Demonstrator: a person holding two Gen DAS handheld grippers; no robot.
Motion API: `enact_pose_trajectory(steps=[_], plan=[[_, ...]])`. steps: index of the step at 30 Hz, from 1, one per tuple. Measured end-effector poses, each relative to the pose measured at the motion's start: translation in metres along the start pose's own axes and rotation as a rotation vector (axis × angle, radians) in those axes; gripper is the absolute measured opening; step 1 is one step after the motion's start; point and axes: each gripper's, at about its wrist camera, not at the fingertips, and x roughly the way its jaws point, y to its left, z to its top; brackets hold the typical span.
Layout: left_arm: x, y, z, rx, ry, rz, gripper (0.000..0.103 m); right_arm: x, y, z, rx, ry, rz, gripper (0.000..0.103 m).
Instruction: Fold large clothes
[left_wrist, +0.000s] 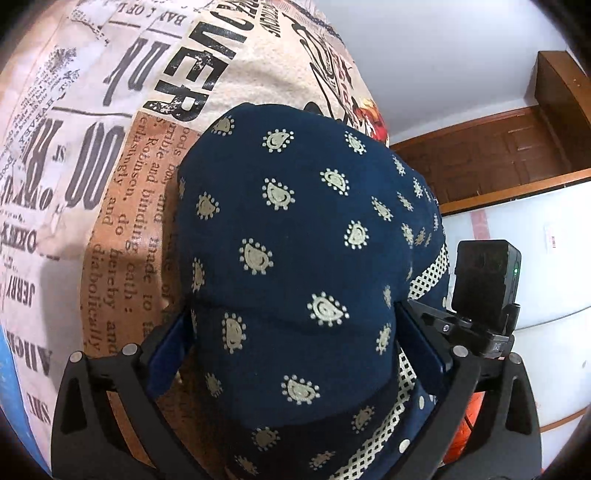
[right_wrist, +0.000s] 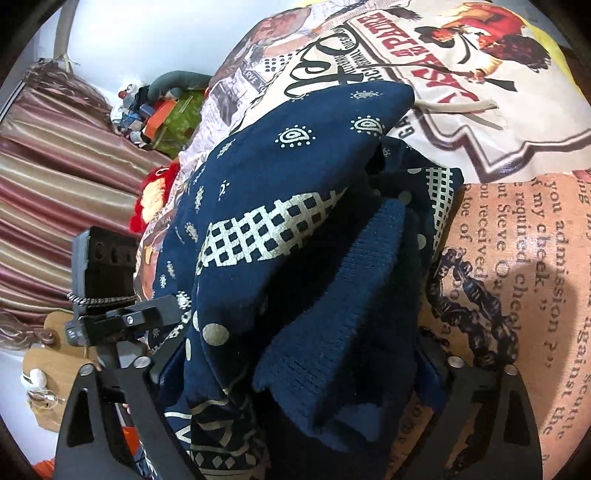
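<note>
A dark blue garment (left_wrist: 295, 229) with cream paisley dots and a checked band lies bunched on a newspaper-print bedspread (left_wrist: 122, 184). It fills the gap of my left gripper (left_wrist: 293, 314), whose blue fingers (left_wrist: 166, 362) stand wide on either side of the bundle, touching it at most lightly. In the right wrist view the same garment (right_wrist: 280, 229) shows a ribbed knit cuff (right_wrist: 354, 295) on top. It heaps up between the wide jaws of my right gripper (right_wrist: 295, 354) and hides the left finger. The right finger (right_wrist: 430, 373) peeks out beside the cloth.
The bedspread (right_wrist: 517, 258) runs on to the right. A brown wooden door (left_wrist: 498, 147) and white wall are behind in the left view. In the right view, a striped curtain (right_wrist: 55, 166), a pile of small clutter (right_wrist: 147, 110) and a red item (right_wrist: 155, 195) lie left of the bed.
</note>
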Motion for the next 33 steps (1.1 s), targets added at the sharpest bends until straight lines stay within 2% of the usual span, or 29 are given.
enact_pose_trajectory(steps=[7, 12, 22, 28, 33], plan=[[-0.016, -0.017, -0.009, 0.055, -0.024, 0.039, 0.082, -0.013, 0.002, -0.006, -0.009, -0.015, 0.024, 0.062], [-0.036, -0.027, -0.015, 0.089, -0.047, 0.037, 0.077, -0.023, 0.016, -0.009, -0.047, -0.039, 0.010, 0.050], [-0.099, -0.041, -0.026, 0.132, -0.136, 0.018, 0.075, -0.043, 0.057, -0.003, -0.088, -0.074, 0.011, 0.048], [-0.150, -0.055, -0.027, 0.172, -0.212, 0.029, 0.075, -0.059, 0.106, -0.001, -0.153, -0.120, 0.021, 0.048], [-0.192, -0.053, -0.028, 0.186, -0.271, 0.056, 0.075, -0.059, 0.156, -0.002, -0.212, -0.139, 0.035, 0.048]])
